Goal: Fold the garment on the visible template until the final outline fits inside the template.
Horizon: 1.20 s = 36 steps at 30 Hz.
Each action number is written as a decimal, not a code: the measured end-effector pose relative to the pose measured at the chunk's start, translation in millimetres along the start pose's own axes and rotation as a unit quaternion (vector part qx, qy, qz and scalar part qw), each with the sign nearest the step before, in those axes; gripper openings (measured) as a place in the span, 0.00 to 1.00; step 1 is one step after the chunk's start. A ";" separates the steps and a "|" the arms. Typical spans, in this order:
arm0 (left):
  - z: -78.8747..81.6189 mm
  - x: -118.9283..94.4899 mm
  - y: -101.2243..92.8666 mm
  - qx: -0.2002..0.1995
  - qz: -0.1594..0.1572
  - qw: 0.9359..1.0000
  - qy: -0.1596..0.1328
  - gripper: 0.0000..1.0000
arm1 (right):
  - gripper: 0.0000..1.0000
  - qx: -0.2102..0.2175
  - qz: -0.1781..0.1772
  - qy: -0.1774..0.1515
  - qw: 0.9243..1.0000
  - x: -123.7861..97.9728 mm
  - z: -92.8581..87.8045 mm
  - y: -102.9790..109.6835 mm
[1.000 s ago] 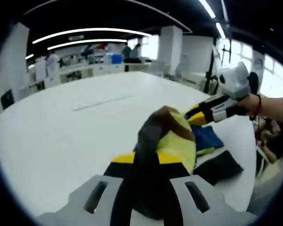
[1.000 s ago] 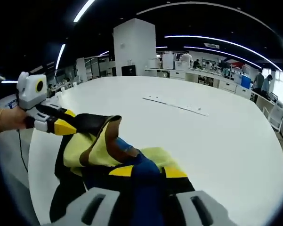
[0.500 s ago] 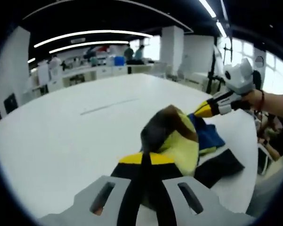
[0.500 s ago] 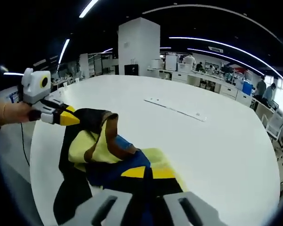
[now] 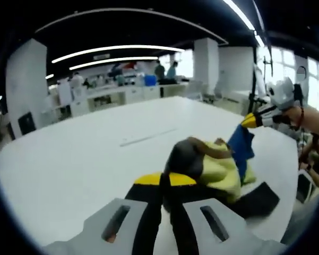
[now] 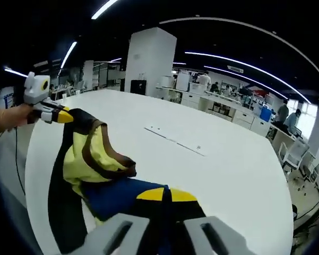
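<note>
Pulling apart, both tongs, left (image 5: 166,183) and right (image 6: 167,197), clamp the garment (image 6: 95,164); its bunched middle at 12 o'clock on the tabletop (image 6: 212,159) could slip out.

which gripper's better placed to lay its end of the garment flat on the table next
Probably the left gripper: it is shut on the dark edge of the garment, lifted clear and stretched out. The right gripper is shut on the blue part, which is bunched close to the white table. Hedged; both hold cloth.

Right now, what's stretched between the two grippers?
The garment, spanning from the left gripper to the right gripper, both clamped on it, seen in the right gripper view.
</note>
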State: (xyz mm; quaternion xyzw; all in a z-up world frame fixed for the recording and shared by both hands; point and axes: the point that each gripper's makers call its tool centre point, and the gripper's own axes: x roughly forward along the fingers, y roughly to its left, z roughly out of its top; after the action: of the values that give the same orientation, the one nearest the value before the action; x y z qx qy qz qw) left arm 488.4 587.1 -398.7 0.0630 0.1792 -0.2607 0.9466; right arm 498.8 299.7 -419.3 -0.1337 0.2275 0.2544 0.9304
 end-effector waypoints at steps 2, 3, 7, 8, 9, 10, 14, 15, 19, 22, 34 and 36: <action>2.3 2.5 8.4 -0.002 0.005 1.000 -0.003 0.00 | 0.00 0.006 -0.012 -0.001 1.000 -1.4 0.7 -10.6; 2.9 4.9 13.0 -0.004 0.008 1.000 -0.003 0.00 | 0.00 0.011 -0.017 0.000 1.000 -2.0 0.4 -14.8; -0.9 17.0 25.9 0.003 0.014 1.000 0.008 0.00 | 0.00 0.028 -0.043 0.004 0.999 -5.8 -2.2 -37.9; -2.4 20.2 28.8 0.003 0.015 1.000 0.011 0.00 | 0.00 0.032 -0.047 0.006 0.998 -6.3 -3.4 -42.7; -4.1 22.9 31.7 0.002 0.017 1.000 0.015 0.00 | 0.00 0.038 -0.053 0.004 0.998 -6.9 -4.7 -50.1; -6.1 27.0 35.6 0.001 0.018 1.000 0.018 0.00 | 0.00 0.041 -0.055 0.005 0.998 -7.3 -5.8 -53.6; -11.5 39.8 49.7 -0.009 0.022 0.999 0.027 0.00 | 0.00 0.063 -0.078 0.016 0.995 -8.5 -15.4 -74.4; -12.5 43.9 54.3 -0.014 0.022 0.999 0.028 0.00 | 0.00 0.079 -0.094 0.018 0.992 -11.2 -18.8 -84.2; -18.1 55.8 66.2 -0.021 0.027 0.999 0.036 0.00 | 0.00 0.108 -0.116 0.023 0.987 -14.2 -29.0 -100.2; -29.0 67.8 74.2 -0.012 0.032 0.998 0.060 0.00 | 0.00 0.122 -0.130 0.036 0.983 -13.5 -44.4 -113.3; -68.7 92.6 90.0 -0.033 0.048 0.989 0.133 0.01 | 0.00 0.146 -0.159 0.124 0.969 -12.0 -106.0 -120.3; -70.0 90.4 93.6 -0.033 0.062 0.988 0.136 0.07 | 0.00 0.146 -0.158 0.133 0.967 -11.4 -111.5 -116.7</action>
State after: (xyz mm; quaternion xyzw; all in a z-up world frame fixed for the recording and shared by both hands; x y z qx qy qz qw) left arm 587.5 639.6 -494.9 0.0776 0.3108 -0.1842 0.9292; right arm 512.7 156.9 -494.2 -0.0635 0.3597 0.0480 0.9297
